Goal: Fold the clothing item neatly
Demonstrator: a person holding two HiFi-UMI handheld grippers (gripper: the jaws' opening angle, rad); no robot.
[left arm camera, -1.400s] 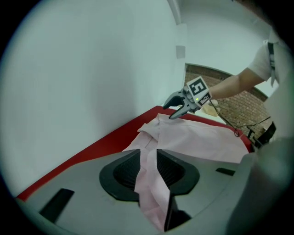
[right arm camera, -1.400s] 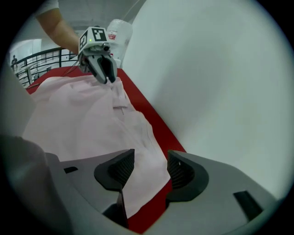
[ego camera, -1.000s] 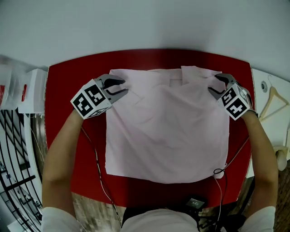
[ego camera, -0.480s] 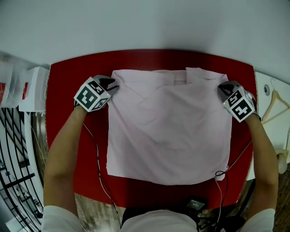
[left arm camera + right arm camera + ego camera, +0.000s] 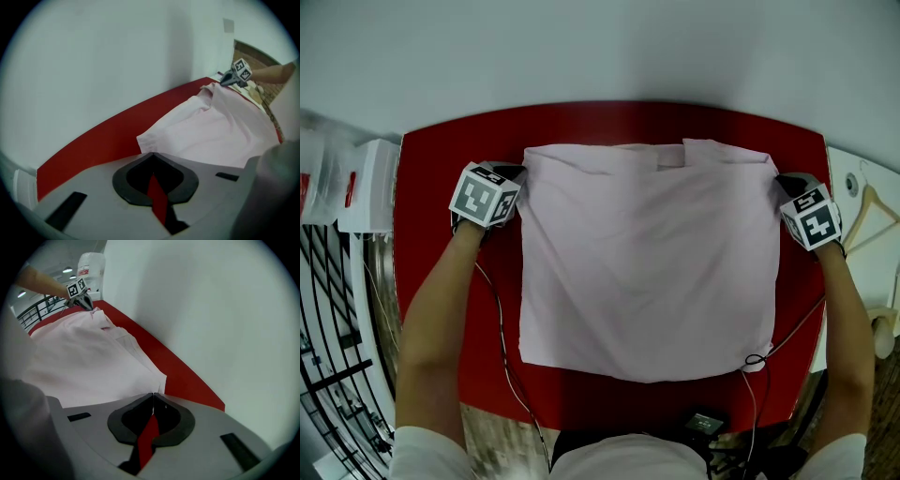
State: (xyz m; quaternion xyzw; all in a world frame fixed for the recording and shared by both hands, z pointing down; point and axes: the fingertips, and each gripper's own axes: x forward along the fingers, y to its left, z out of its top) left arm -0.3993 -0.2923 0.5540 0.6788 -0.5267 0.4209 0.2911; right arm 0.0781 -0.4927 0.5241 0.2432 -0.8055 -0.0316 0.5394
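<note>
Both grippers have slid outward off the cloth to its upper corners. Their jaws, wide apart a second ago, are now together. The left gripper (image 5: 518, 173) sits at the upper left corner of the pink garment (image 5: 647, 267), and the right gripper (image 5: 780, 180) at the upper right corner. In the left gripper view the jaws meet at their tips with the hemmed corner of the cloth right at the meeting point; they have only just closed. The right gripper view shows the same, with the jaws pressed together and the fabric's corner pinched at the tips. The top edge now spans wider than before, and the creases that ran across the upper half have largely flattened.

This looks like the grasp that starts a fold: with both far corners clamped, the top edge can be lifted and carried toward the lower edge.

The garment lies flat in the middle of the red tabletop (image 5: 441, 159) and covers most of it. It is pale pink, roughly square in outline and nearly smooth. Right of centre, its top edge has a small step where one layer overlaps another, probably at the neckline. The lower edge runs straight near the bottom of the tabletop, and its lower right corner is close to a dark cable loop (image 5: 755, 356).
</note>
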